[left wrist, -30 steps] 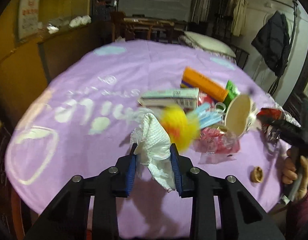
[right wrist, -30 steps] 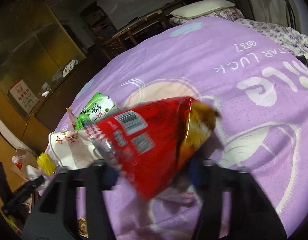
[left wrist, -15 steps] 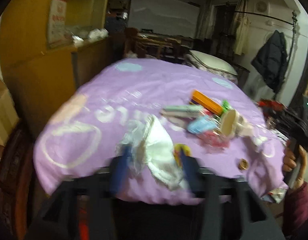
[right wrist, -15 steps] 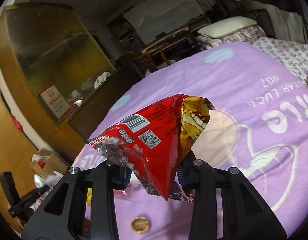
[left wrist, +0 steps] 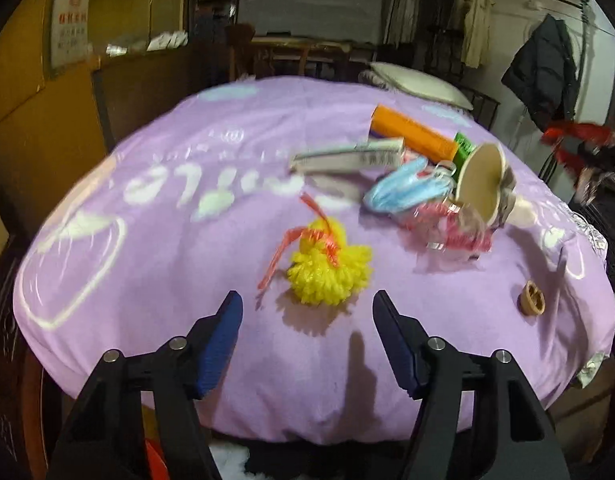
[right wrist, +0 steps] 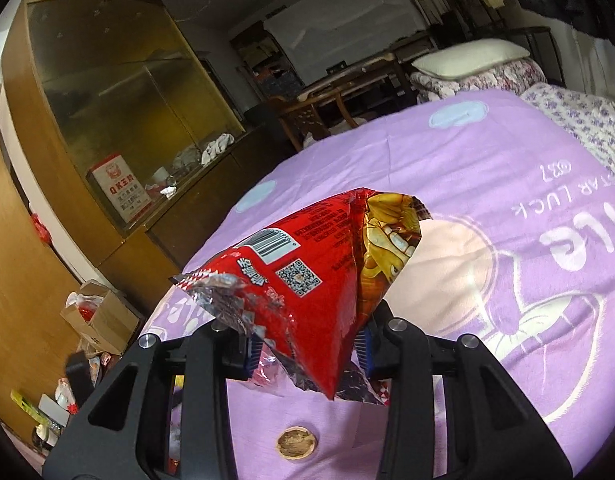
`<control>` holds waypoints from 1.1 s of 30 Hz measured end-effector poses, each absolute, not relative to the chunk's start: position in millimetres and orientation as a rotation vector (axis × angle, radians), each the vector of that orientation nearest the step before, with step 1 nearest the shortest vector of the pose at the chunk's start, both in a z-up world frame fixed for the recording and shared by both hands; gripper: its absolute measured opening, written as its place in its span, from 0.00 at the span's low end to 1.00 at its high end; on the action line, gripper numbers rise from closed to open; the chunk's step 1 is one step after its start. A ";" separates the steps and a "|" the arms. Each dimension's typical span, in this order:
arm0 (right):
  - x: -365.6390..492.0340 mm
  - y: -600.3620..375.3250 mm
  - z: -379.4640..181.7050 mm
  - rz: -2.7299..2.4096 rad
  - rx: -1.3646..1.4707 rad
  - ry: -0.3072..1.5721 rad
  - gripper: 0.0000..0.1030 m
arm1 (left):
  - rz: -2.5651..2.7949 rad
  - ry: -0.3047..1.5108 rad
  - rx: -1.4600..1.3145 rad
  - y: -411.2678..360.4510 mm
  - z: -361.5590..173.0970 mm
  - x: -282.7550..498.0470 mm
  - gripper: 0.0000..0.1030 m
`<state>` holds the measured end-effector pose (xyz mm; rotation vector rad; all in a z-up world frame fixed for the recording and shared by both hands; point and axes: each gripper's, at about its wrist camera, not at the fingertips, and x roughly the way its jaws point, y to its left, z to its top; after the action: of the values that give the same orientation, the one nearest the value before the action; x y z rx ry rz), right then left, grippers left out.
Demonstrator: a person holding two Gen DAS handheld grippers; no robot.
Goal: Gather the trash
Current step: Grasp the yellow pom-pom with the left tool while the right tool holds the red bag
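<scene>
Left gripper (left wrist: 307, 320): spread, nothing between the blue pads (left wrist: 221, 344); jaws have just been closing a little after springing apart; it hangs over the near edge of the purple cloth (left wrist: 147, 248).
Right gripper (right wrist: 307, 350): pinching the red snack bag (right wrist: 315, 280); jaws narrow, bag crumpled between them and sticking up and forward, silver torn edge to the left.
Red snack bag: held off the table, barcode and QR code facing the camera, yellow print on its right flank.
Yellow pompom (left wrist: 327, 268): on the cloth just ahead of the left gripper, between the lines of its two fingers, not touched; red-orange ribbon (left wrist: 303, 240) tied around it.
Trash heap: further back and right on the cloth; blue face mask (left wrist: 407, 192), paper cup (left wrist: 481, 178) on its side with mouth toward camera, pink-clear wrapper (left wrist: 447, 228) below the cup, flat carton (left wrist: 347, 156), orange tube (left wrist: 411, 132), green packet (left wrist: 463, 148) behind.
Nut shell (left wrist: 531, 298): alone near the right edge of the cloth; same shell (right wrist: 296, 444) shows below the right gripper.
Surroundings: wooden glass cabinet (right wrist: 119, 92) left, cardboard box (right wrist: 101, 320) on floor, pillow (right wrist: 471, 58) behind table.
</scene>
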<state>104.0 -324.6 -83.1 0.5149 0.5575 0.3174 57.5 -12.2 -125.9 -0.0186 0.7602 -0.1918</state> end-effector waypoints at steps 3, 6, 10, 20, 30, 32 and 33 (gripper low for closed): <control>109.3 -323.5 -88.0 0.320 0.530 0.582 0.38 | -0.201 0.759 -0.031 -16.5 -123.0 60.2 0.65; 106.4 -322.1 -84.4 0.322 0.519 0.570 0.38 | -0.215 0.763 -0.024 -18.0 -122.6 50.8 0.65; 98.9 -319.2 -75.5 0.328 0.486 0.537 0.38 | -0.192 0.739 0.004 1.9 -115.2 30.7 0.65; 100.7 -286.8 -81.6 0.418 0.460 0.589 0.38 | -0.024 0.872 -0.171 127.3 -144.1 7.3 0.64; 94.0 -244.9 -80.4 0.460 0.345 0.617 0.38 | -0.261 0.775 -0.097 33.3 -110.6 57.0 0.85; 92.5 -247.5 -79.2 0.455 0.347 0.609 0.38 | -0.278 0.781 -0.029 2.0 -114.8 75.3 0.85; 92.4 -249.5 -78.7 0.452 0.350 0.607 0.38 | -0.275 0.791 -0.005 -6.8 -118.6 82.3 0.85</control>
<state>92.4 -249.5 -78.7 0.3501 0.6069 0.4517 82.3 -6.8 -118.6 -0.0054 0.7913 -0.2749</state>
